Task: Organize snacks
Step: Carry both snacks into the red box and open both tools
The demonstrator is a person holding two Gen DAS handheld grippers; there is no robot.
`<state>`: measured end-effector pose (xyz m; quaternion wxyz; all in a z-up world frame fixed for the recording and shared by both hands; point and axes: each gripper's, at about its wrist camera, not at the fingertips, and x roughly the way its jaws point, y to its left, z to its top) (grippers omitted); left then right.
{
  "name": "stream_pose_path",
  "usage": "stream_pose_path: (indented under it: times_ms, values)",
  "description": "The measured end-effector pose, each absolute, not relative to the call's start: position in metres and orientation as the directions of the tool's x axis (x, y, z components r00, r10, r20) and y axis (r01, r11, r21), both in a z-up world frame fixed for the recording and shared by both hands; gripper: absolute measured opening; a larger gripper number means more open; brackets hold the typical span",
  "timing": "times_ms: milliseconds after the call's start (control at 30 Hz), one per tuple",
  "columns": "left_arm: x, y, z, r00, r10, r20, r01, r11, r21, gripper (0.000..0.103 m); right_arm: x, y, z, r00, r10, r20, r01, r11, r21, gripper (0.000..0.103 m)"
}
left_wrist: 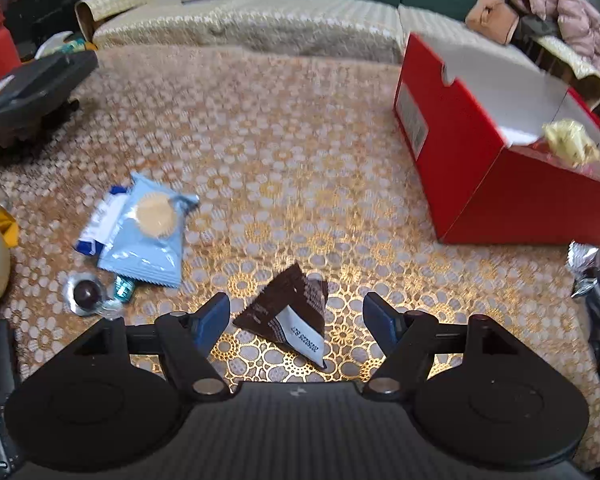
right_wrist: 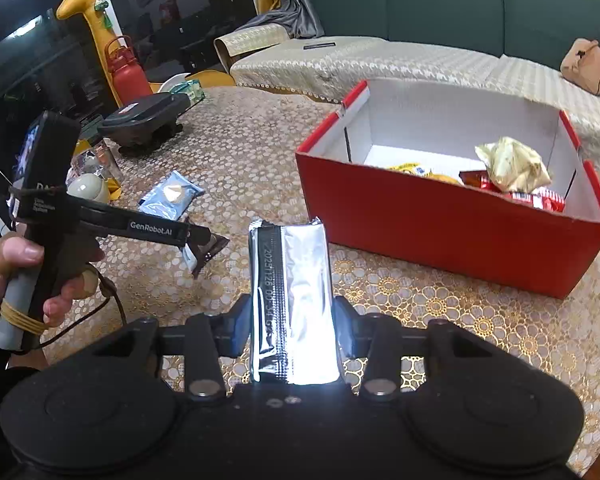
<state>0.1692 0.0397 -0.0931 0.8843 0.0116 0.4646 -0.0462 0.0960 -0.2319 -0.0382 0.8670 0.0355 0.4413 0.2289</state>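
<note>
Silver packet (right_wrist: 292, 304) clamped in right gripper (right_wrist: 292, 332), red box (right_wrist: 440, 220) beyond

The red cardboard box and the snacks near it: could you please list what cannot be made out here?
- Red cardboard box: left wrist view, its near wall hides the contents, except a crumpled yellow wrapper.
- Silver foil packet: right wrist view, only its plain back shows.
- Dark brown triangular packet: its front faces away in both views.
</note>
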Motion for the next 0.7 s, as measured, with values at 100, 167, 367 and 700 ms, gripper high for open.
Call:
stream_pose_path:
  times_ms: [100,167,367,700]
  values:
    - [0.175,0.039,-0.106,0.545,-0.053,-0.836,0.089,0.996,-0.005,0.073,0.098,-0.23,-0.044,0.495,0.426,-0.757,-0.361,0.894,0.267,0.042]
    - [0.177,0.039,-0.111,0.543,-0.045,-0.839,0.081,0.997,-0.001,0.073,0.099,-0.229,-0.046,0.49,0.426,-0.761,-0.361,0.893,0.267,0.042]
    - [0.18,0.035,-0.114,0.547,-0.018,-0.837,0.076,0.997,0.029,0.055,0.099,-0.228,-0.052,0.476,0.424,-0.771,-0.361,0.893,0.268,0.042]
    - [0.172,0.041,-0.102,0.549,-0.052,-0.834,0.056,0.998,-0.026,0.032,0.099,-0.227,-0.048,0.484,0.414,-0.771,-0.356,0.898,0.259,0.042]
